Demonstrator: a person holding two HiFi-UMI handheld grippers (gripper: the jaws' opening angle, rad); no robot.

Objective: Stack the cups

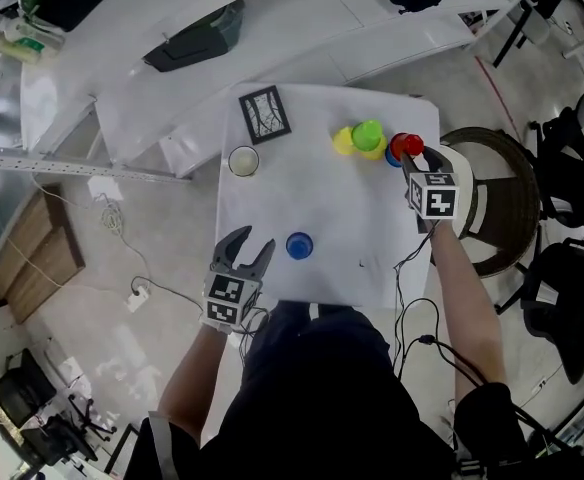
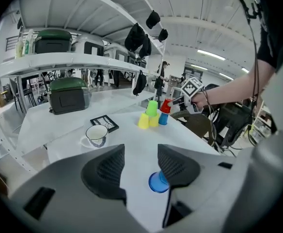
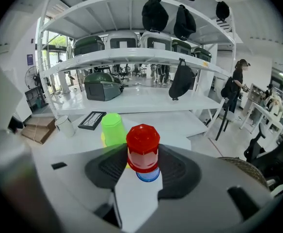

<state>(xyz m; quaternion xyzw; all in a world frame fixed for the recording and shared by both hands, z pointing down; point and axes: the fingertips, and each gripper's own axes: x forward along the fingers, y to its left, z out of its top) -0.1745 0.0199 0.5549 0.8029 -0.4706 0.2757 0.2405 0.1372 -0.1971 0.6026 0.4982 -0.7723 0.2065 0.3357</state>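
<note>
Blue cup (image 1: 299, 245) alone near the front edge of the white desk (image 1: 342, 213), just beyond the left gripper (image 1: 244, 240), with its fingers (image 2: 105, 171) spread wide and nothing between them. Farther back at the right edge, red cup (image 3: 143, 147) upside down, pinched between the fingers of the right gripper (image 1: 413, 160), directly over a second blue cup (image 3: 148, 175). Left of that, green cup (image 1: 367, 134) atop two yellow cups (image 1: 343, 141), then a white mug (image 1: 243, 160).
</note>
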